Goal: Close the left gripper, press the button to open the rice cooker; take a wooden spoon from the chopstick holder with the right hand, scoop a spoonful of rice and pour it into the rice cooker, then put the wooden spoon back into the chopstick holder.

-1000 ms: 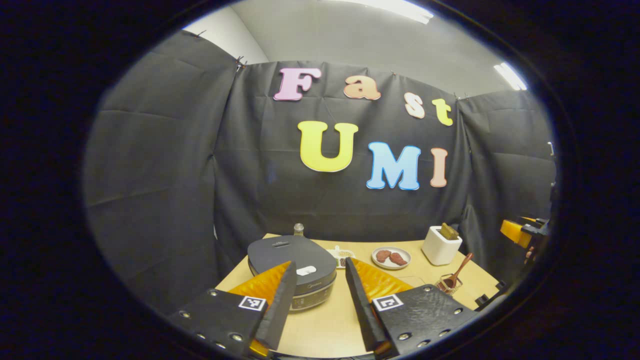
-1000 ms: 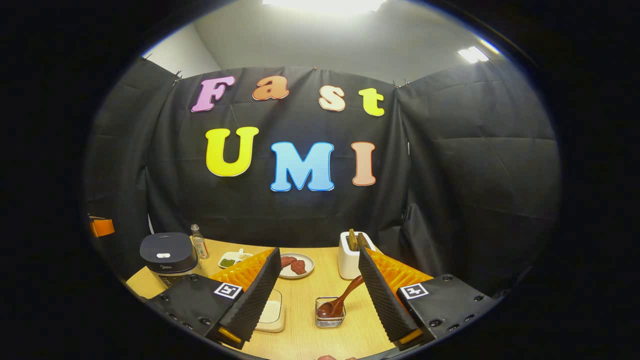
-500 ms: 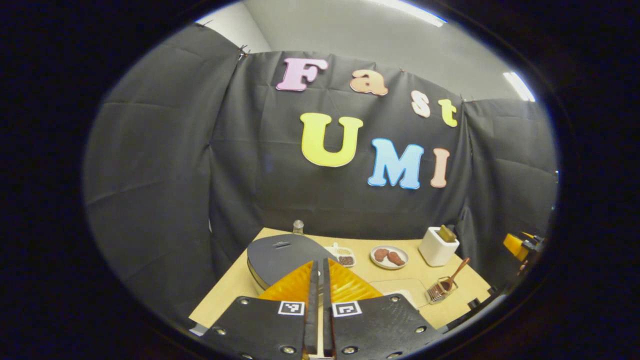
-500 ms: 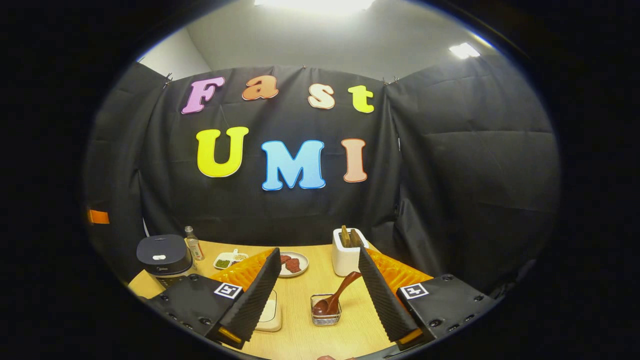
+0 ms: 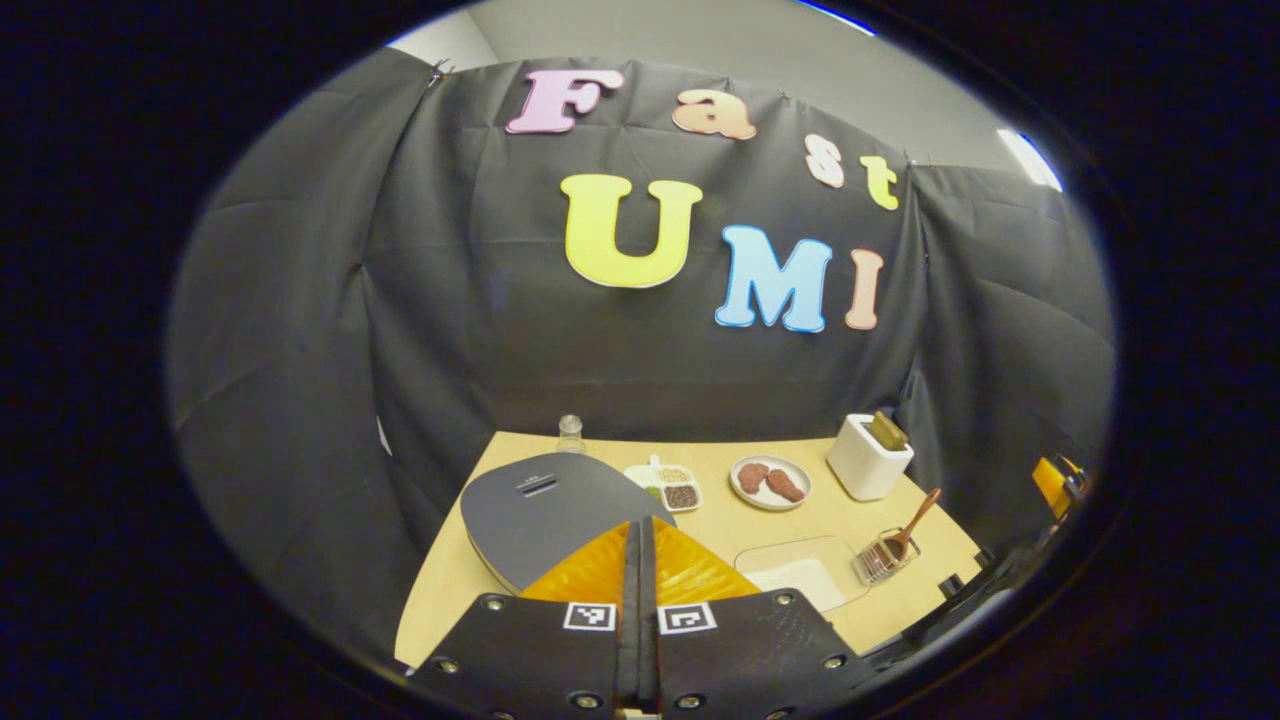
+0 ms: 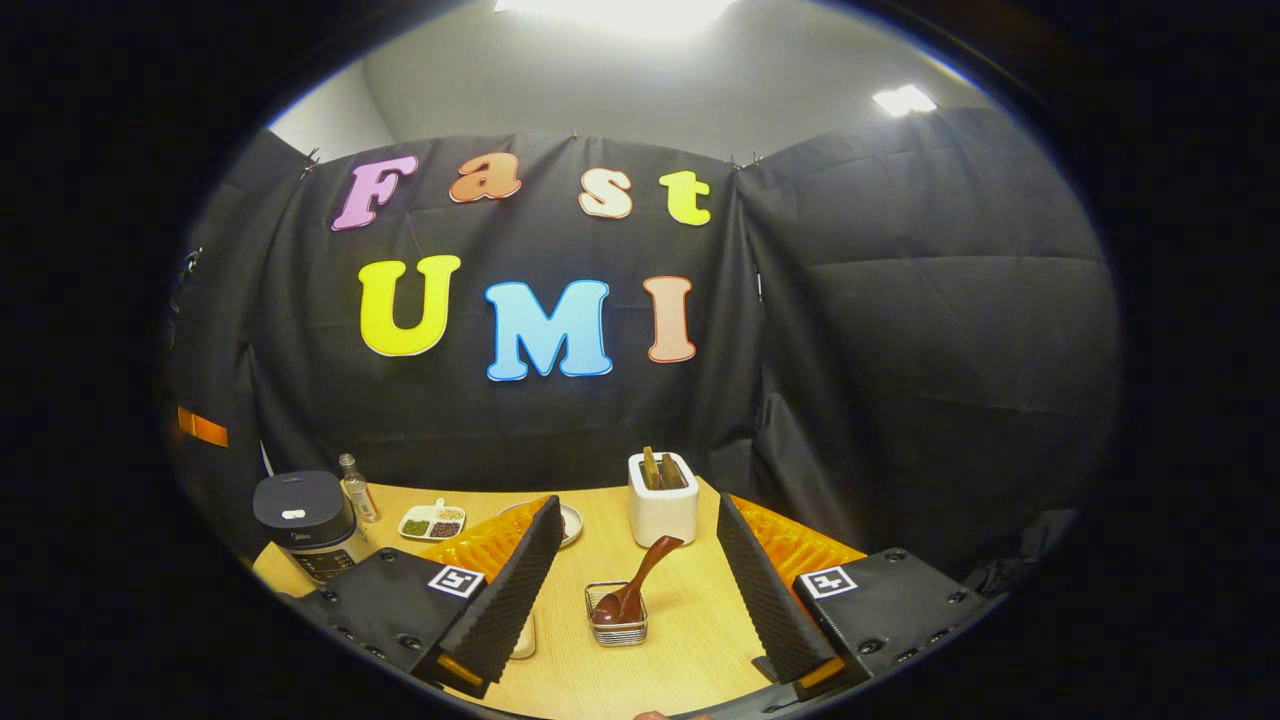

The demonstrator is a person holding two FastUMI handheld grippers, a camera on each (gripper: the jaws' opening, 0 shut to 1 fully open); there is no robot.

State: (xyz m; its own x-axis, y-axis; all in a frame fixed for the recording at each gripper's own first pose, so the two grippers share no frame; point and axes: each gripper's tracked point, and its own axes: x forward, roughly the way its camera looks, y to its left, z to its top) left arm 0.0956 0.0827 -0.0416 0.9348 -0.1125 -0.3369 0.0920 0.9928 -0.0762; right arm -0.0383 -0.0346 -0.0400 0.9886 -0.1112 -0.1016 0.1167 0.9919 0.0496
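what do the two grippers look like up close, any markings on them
Both share one build. The left gripper has flat black plates studded with round screws, each bearing a small square black-and-white tag, ahead of ribbed orange wedge-shaped sections. The right gripper shows the same black plates, screws, square tags and orange ribbing, with zigzag-textured inner faces on its fingers.

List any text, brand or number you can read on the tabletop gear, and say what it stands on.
None can be read as text:
Front of the rice cooker: a small pale print, too small to read.
Its lid: a tiny mark, blurred.
The bottle: label too small to read.
The left hand-held gripper: two square coded tags, patterns without words.
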